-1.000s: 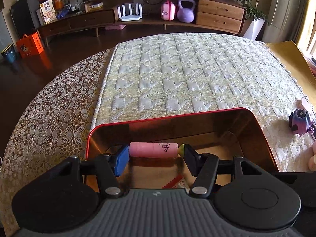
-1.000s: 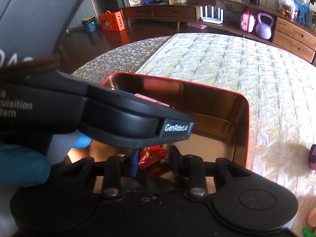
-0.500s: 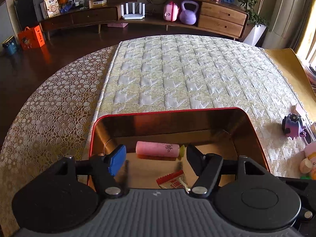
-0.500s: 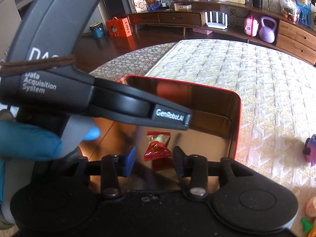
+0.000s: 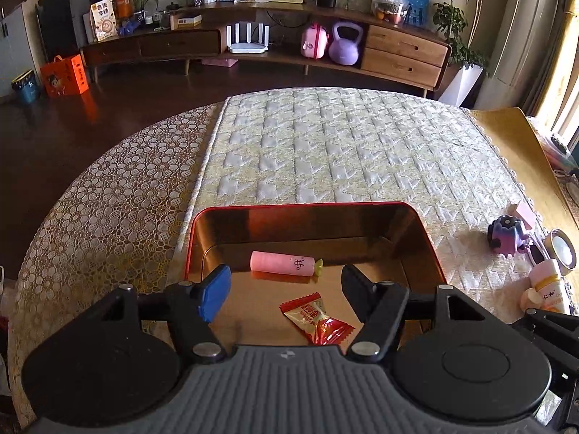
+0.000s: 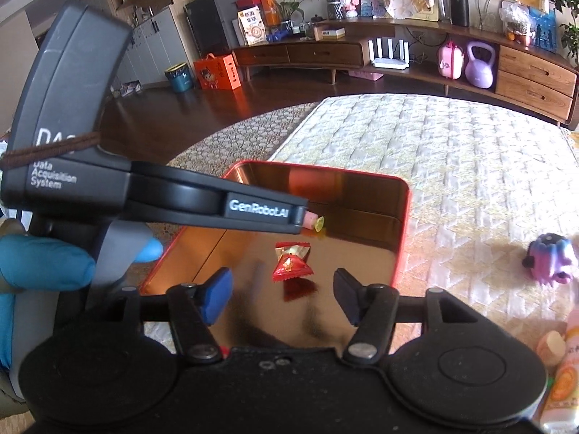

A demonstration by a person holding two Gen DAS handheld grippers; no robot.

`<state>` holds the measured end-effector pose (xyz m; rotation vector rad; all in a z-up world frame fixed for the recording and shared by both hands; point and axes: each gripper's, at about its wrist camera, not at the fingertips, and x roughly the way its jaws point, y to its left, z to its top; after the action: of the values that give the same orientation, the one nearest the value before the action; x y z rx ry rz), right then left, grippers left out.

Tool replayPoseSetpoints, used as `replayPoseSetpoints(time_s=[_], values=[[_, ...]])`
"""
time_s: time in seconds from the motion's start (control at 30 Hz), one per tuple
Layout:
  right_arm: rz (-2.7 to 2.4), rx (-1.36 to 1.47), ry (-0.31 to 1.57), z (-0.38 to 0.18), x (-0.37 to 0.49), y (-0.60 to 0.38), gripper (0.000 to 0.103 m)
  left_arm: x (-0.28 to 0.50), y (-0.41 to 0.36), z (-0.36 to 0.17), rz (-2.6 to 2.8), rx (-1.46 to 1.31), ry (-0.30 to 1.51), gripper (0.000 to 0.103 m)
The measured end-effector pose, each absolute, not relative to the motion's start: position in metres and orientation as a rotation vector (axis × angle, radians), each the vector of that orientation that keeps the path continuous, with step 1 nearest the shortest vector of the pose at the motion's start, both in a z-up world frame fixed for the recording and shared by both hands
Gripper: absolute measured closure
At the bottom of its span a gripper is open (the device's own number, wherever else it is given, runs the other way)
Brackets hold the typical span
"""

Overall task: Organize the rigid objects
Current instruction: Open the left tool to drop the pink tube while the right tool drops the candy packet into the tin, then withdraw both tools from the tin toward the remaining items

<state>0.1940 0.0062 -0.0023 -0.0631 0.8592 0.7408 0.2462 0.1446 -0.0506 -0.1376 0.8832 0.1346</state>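
A red-rimmed tin (image 5: 307,207) with a gold, mirror-like inside is seen on a quilted cloth (image 5: 343,152) laid over a lace-covered table (image 5: 94,209). Well off to the tin's three o'clock, a purple toy (image 5: 506,234), a small round silver object (image 5: 561,252) and a pale bottle (image 5: 546,285) are left on the cloth. In the right wrist view, the tin's left part and most of the pink tube (image 6: 310,219) are blocked by the body of the left gripper (image 5: 286,291), held in a blue-gloved hand (image 6: 43,264).

The tube is laid flat on the tin's floor towards twelve o'clock, its long axis run from nine to three o'clock and its yellow-green tip pointed to three. A red sweet wrapper (image 5: 318,318) is laid nearer, at about five o'clock from the tube, apart from it.

The left gripper's jaws are parted, with nothing gripped or touched. The jaws of the right gripper (image 6: 282,298) have just been opening; the sweet is seen beyond them, untouched.
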Motion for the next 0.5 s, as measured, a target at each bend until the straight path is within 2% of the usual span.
replayPoseSetpoints(time_s=[0.1, 0.5], values=[[0.738, -0.046, 0.849, 0.003, 0.188, -0.005, 0.039, 0.239, 0.139, -0.043, 0.121, -0.128, 0.870, 0.036], [0.698, 0.027, 0.770, 0.027, 0.157, -0.065, 0.022, 0.202, 0.102, -0.017, 0.066, -0.124, 0.823, 0.036]])
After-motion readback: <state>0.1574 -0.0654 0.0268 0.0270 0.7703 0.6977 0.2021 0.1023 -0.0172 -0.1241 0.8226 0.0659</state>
